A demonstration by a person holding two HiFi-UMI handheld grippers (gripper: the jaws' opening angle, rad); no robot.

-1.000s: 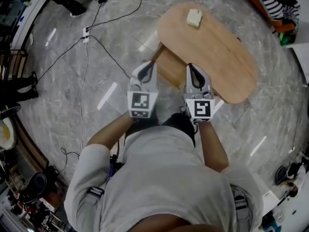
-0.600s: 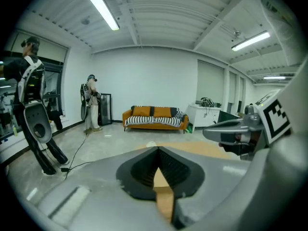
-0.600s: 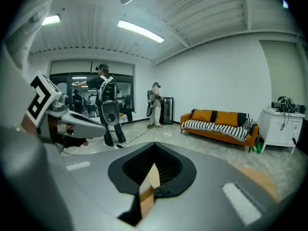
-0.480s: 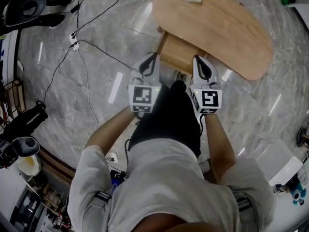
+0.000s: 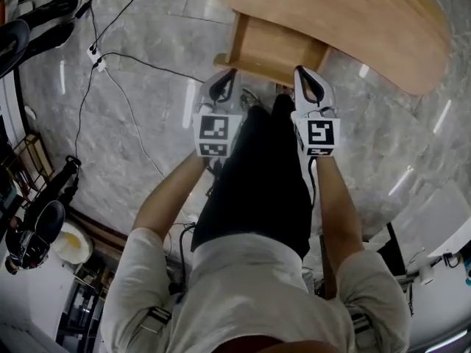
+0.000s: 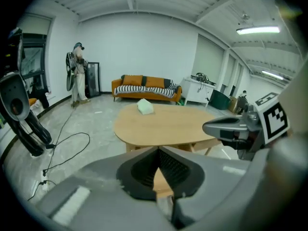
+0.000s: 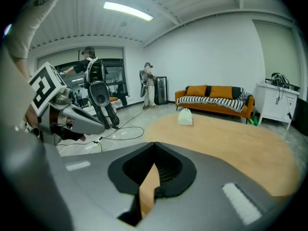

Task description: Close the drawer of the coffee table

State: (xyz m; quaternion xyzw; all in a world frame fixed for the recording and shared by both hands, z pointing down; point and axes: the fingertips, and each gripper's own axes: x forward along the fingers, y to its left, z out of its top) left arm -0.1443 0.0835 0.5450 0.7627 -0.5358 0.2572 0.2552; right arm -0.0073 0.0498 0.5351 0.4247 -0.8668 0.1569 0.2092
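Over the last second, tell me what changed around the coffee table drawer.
Both hands sank toward the floor: the left gripper and right gripper, side by side, now point at the front of the drawer. Nothing was taken hold of or let go; both stay shut and empty. The drawer still sticks out from under the coffee table.

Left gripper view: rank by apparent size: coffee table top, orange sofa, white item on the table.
1. coffee table top
2. orange sofa
3. white item
Sofa is farther back, so apparent only.

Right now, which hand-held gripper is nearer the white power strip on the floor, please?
Left. The left hand-held gripper lies picture-right of the power strip; the right hand-held gripper farther over.
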